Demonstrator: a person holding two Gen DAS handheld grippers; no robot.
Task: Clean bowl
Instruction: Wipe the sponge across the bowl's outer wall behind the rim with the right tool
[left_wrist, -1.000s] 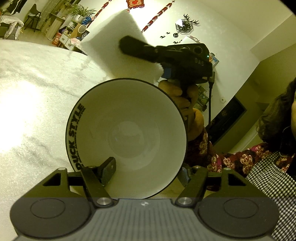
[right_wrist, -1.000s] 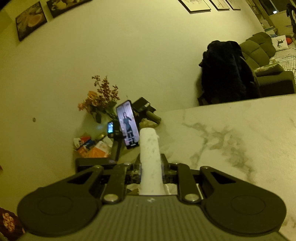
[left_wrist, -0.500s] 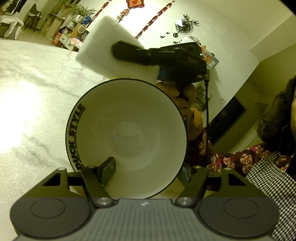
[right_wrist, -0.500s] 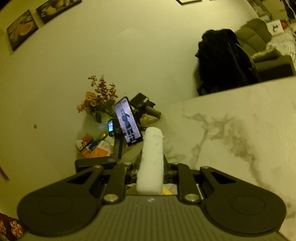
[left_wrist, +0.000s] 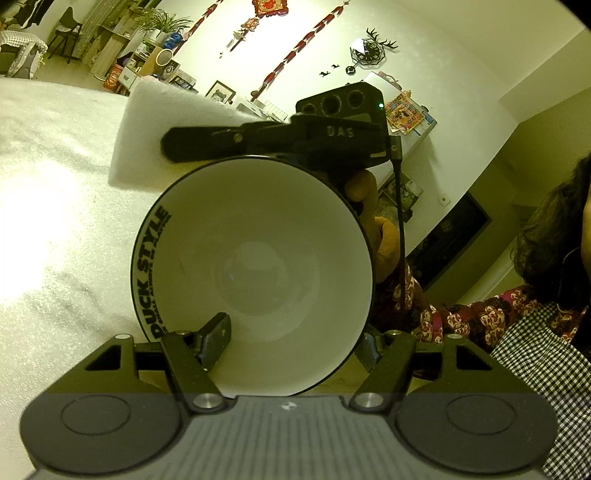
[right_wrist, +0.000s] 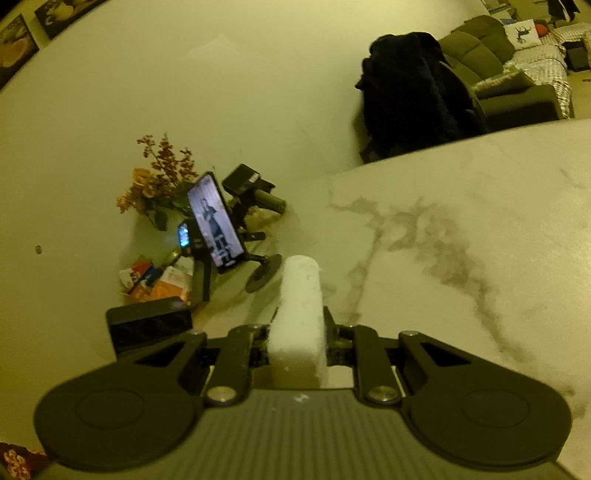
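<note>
Holding the tilted bowl (left_wrist: 255, 273) by its near rim in the left gripper (left_wrist: 291, 343) above the marble surface (left_wrist: 44, 229), jaws clamped, and pinching the white sponge (right_wrist: 299, 314) in the right gripper (right_wrist: 297, 332), seemingly hovering beyond the far rim, wiping apparently not yet begun.

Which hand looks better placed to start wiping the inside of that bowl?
The right. Its gripper is shut on the white sponge, which sits just beyond the bowl's far rim. The left gripper is busy holding the bowl by its rim, open side facing its camera.
</note>
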